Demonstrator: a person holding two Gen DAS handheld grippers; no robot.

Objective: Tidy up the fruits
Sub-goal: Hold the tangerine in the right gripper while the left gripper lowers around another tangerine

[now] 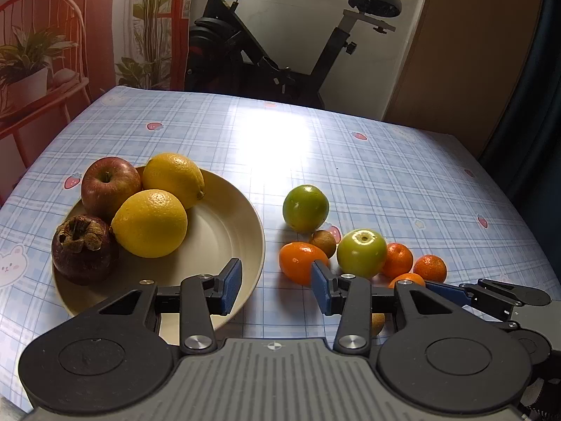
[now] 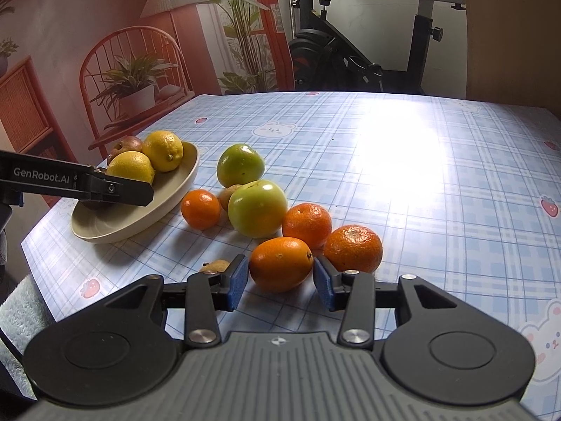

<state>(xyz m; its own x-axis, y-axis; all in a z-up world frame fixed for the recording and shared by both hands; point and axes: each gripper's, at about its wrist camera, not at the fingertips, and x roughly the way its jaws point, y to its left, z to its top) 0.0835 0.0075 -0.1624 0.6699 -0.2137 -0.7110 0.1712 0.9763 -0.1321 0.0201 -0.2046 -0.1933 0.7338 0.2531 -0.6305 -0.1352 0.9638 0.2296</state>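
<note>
A beige plate [image 1: 217,231] holds a red apple [image 1: 108,182], two lemons [image 1: 150,224] and a dark mangosteen [image 1: 82,249]. My left gripper [image 1: 277,286] stands open over the plate's right rim, with nothing between its fingers. Right of the plate lie two green fruits [image 2: 257,208], several mandarins [image 2: 352,247] and small brown fruits [image 2: 215,265]. An oval orange fruit [image 2: 280,263] rests on the table between the fingertips of my right gripper [image 2: 280,282]. A thin gap shows at each blue pad, so that gripper is open around the fruit.
The table wears a blue checked cloth [image 2: 420,182] with free room at the back and right. Beyond its far edge stand an exercise bike [image 1: 266,56] and a red chair [image 2: 133,70]. A pale fluffy cloth [image 2: 21,315] lies at the near left corner.
</note>
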